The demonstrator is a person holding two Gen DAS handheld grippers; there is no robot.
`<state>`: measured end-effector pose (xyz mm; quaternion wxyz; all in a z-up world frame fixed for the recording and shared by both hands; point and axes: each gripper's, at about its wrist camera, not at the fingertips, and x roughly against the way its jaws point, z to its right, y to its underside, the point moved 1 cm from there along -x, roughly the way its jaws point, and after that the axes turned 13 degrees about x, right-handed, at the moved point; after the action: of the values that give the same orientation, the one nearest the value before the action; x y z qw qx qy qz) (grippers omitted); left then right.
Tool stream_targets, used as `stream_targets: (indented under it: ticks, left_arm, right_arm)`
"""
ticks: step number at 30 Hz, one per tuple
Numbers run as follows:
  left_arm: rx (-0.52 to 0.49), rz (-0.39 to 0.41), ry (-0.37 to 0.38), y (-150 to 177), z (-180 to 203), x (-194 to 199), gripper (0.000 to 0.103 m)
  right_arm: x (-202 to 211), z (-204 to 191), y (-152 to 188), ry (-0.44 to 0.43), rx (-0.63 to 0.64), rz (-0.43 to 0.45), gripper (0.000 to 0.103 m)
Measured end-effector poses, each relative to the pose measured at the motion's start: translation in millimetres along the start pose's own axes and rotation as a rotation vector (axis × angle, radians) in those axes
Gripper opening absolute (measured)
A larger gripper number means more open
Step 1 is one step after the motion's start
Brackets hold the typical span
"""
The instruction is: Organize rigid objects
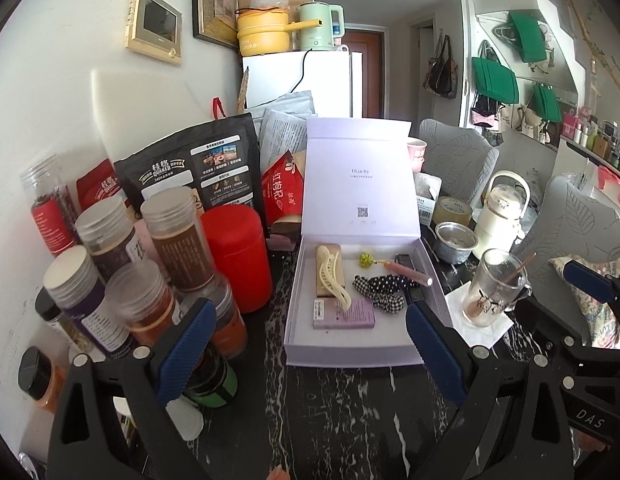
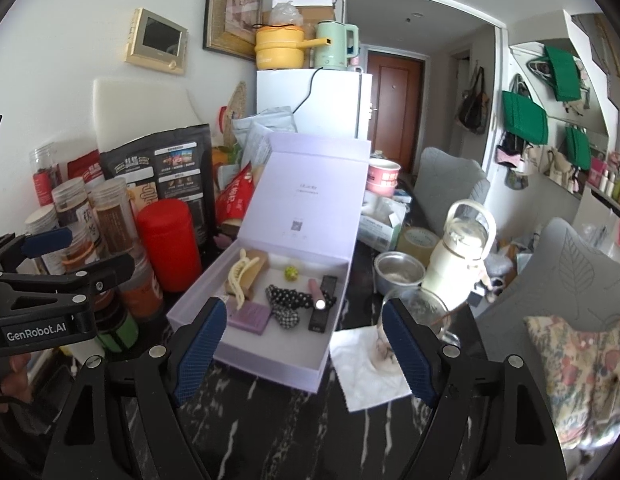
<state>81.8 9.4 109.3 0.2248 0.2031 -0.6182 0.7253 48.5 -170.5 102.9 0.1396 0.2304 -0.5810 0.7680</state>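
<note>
An open lilac box [image 1: 349, 350] stands on the dark marble table, lid upright; it also shows in the right wrist view [image 2: 270, 372]. Inside lie a cream hair claw [image 1: 331, 276] on a tan block, a purple card box [image 1: 343, 314], a polka-dot scrunchie [image 1: 383, 288], a pink tube [image 1: 407, 272], a black stick [image 2: 323, 304] and a small yellow-green ball [image 1: 365, 259]. My left gripper [image 1: 310, 350] is open and empty just in front of the box. My right gripper [image 2: 306, 350] is open and empty over the box's near right corner.
Spice jars [image 1: 110, 280], a red canister [image 1: 236, 256] and snack bags crowd the left. A glass mug [image 1: 493, 288] on a white napkin, a steel bowl [image 1: 455, 242], tape roll and white bottle [image 1: 503, 216] stand right of the box. Grey chairs lie beyond.
</note>
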Motion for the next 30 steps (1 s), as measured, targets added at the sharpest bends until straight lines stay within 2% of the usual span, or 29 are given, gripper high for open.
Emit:
stream_targets:
  ticks: [21, 30]
  left_arm:
    - [0.023, -0.045, -0.019, 66.0, -10.3, 22.6, 0.097]
    - [0.028, -0.047, -0.05, 72.6, -11.9, 20.7, 0.097]
  right_arm:
    - [23.2, -20.0, 63.5, 0.002, -0.054, -0.069, 0.081]
    - [16.5, -20.7, 70.2, -0.005, -0.054, -0.084, 0.081]
